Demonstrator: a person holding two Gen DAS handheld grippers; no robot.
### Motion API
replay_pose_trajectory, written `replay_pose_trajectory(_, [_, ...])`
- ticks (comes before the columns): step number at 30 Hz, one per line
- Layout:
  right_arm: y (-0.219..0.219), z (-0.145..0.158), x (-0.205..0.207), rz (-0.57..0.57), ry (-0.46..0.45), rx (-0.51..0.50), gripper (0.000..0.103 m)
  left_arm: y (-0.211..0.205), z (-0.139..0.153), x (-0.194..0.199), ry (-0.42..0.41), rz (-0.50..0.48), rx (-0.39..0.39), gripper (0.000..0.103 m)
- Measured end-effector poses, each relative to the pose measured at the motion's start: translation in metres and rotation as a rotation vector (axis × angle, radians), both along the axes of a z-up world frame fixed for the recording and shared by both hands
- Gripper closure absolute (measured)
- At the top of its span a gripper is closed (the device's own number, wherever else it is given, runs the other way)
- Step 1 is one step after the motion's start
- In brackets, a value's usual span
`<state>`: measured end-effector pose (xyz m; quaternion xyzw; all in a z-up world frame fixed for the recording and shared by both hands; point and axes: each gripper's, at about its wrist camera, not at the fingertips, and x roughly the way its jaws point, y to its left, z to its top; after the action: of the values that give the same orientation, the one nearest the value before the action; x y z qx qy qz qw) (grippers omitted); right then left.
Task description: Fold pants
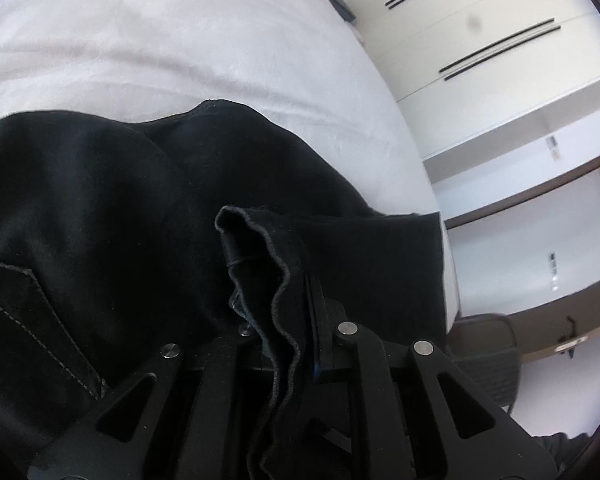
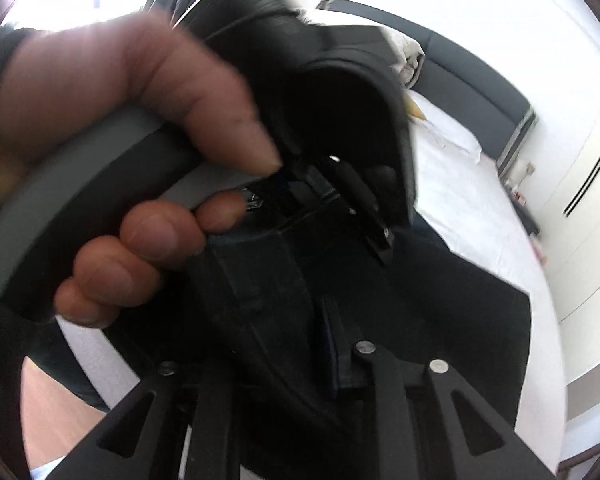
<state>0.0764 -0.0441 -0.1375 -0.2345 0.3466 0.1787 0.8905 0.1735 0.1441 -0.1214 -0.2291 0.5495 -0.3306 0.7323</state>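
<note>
**Both grippers pinch black pants over the bed**

Nearest the left wrist camera, the left gripper (image 1: 278, 336) has its jaws drawn narrow on a ruffled hem of the pants (image 1: 100, 208). The wavy, stitched edge runs down between the two fingers and out of the bottom of the view. Just left of the gripper, a pocket (image 1: 28, 312) with pale stitching shows on the cloth. Beyond it the dark fabric spreads in a broad, softly humped sheet, and one flat leg end reaches right to the edge of the bed (image 1: 180, 40). The white bedding lies smooth past the pants. Farther right stands a white wardrobe (image 1: 480, 40) with thin black handles, and a dark chair (image 1: 488, 344) sits low beside the bed.

In the right wrist view, the right gripper (image 2: 296, 344) also has its jaws close together, with a fold of the pants (image 2: 440, 300) caught between them. Directly ahead, and very near, the person's left hand (image 2: 112, 128) wraps the grey handle (image 2: 72, 216) of the other gripper, whose black body fills the middle of the view, blurred. Under it the pants drape down onto the bed (image 2: 472, 208). Farther back are a dark headboard (image 2: 480, 80) and the wardrobe (image 2: 580, 220) on the right.
</note>
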Motion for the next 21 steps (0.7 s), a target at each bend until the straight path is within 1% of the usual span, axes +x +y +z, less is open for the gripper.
replay_pose_trajectory(1, [-0.011,0.005,0.000,-0.007,0.025,0.047,0.073,0.005,-0.001,0.000,0.003,0.005,-0.022,0.093])
replay_pose_trajectory(3, [-0.030,0.016,0.002,-0.026,0.072,0.116,0.057,0.006,-0.005,0.001,0.006,0.009,-0.046,0.093])
replay_pose_trajectory(4, [-0.043,0.022,0.002,-0.041,0.098,0.170,0.054,0.007,-0.006,0.002,0.007,0.014,-0.053,0.092])
replay_pose_trajectory(5, [-0.053,0.026,0.001,-0.060,0.108,0.202,0.051,0.010,-0.007,0.002,0.012,0.018,-0.061,0.092])
replay_pose_trajectory(6, [-0.065,0.031,0.001,-0.082,0.114,0.232,0.050,0.012,-0.003,0.008,0.010,0.022,-0.063,0.092])
replay_pose_trajectory(8, [-0.086,0.041,0.000,-0.123,0.114,0.294,0.048,0.006,0.001,0.009,-0.011,0.019,-0.057,0.091])
replay_pose_trajectory(9, [-0.097,0.045,0.002,-0.148,0.110,0.307,0.048,-0.004,0.001,0.013,-0.013,0.016,-0.047,0.091])
replay_pose_trajectory(11, [-0.117,0.052,0.006,-0.186,0.116,0.359,0.048,-0.003,0.004,0.012,-0.012,0.017,-0.036,0.089])
replay_pose_trajectory(13, [-0.134,0.063,0.011,-0.205,0.140,0.428,0.048,-0.004,0.011,0.012,-0.035,0.021,-0.007,0.088])
replay_pose_trajectory(14, [-0.137,0.069,0.010,-0.187,0.146,0.454,0.047,-0.004,0.014,0.012,-0.041,0.024,-0.002,0.087])
replay_pose_trajectory(15, [-0.138,0.076,0.007,-0.141,0.150,0.465,0.046,-0.002,0.014,0.013,-0.039,0.026,0.004,0.087])
replay_pose_trajectory(16, [-0.134,0.079,0.004,-0.106,0.150,0.458,0.046,0.000,0.013,0.014,-0.025,0.030,0.007,0.087])
replay_pose_trajectory(17, [-0.129,0.084,-0.004,-0.044,0.135,0.435,0.046,0.000,0.010,0.014,-0.009,0.033,0.004,0.087])
replay_pose_trajectory(18, [-0.121,0.084,-0.012,-0.011,0.134,0.422,0.044,0.002,0.007,0.014,0.003,0.038,-0.007,0.087])
replay_pose_trajectory(19, [-0.114,0.080,-0.017,0.037,0.167,0.411,0.042,0.005,0.007,0.013,0.004,0.042,-0.012,0.087])
replay_pose_trajectory(20, [-0.107,0.072,-0.026,0.056,0.198,0.408,0.041,0.006,0.008,0.012,0.002,0.044,-0.012,0.087])
replay_pose_trajectory(21, [-0.102,0.067,-0.021,0.085,0.246,0.411,0.041,0.010,0.010,0.010,-0.002,0.046,-0.005,0.087])
